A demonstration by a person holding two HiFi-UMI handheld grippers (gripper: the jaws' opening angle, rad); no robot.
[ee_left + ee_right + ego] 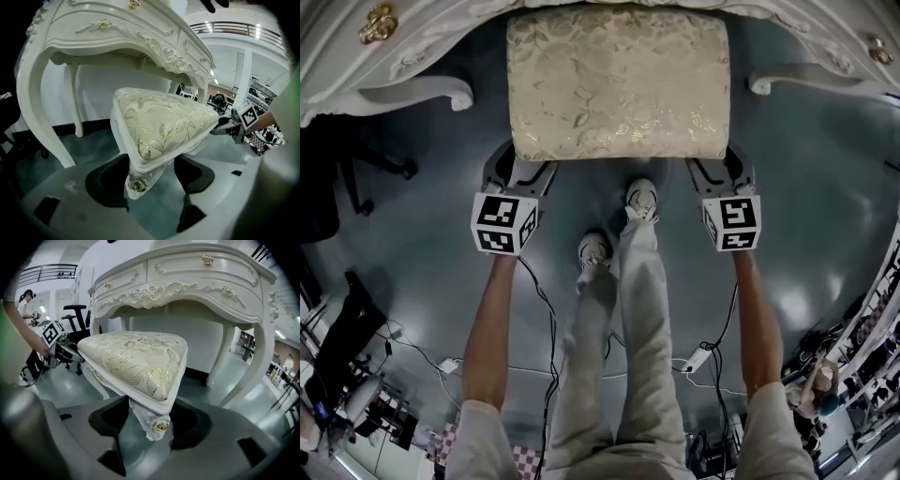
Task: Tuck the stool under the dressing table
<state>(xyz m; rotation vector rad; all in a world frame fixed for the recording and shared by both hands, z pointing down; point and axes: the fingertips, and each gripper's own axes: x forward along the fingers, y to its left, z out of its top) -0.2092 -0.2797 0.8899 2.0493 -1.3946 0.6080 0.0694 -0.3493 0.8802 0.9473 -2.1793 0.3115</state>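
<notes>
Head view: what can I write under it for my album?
Left gripper and right gripper hold the stool by its near corners, facing the dressing table.

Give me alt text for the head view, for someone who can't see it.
Seen from above, a stool with a cream, gold-floral cushion sits at the front edge of a white dressing table, its near corners gripped by the left gripper and right gripper. The person's legs and white shoes stand on the grey floor.
</notes>
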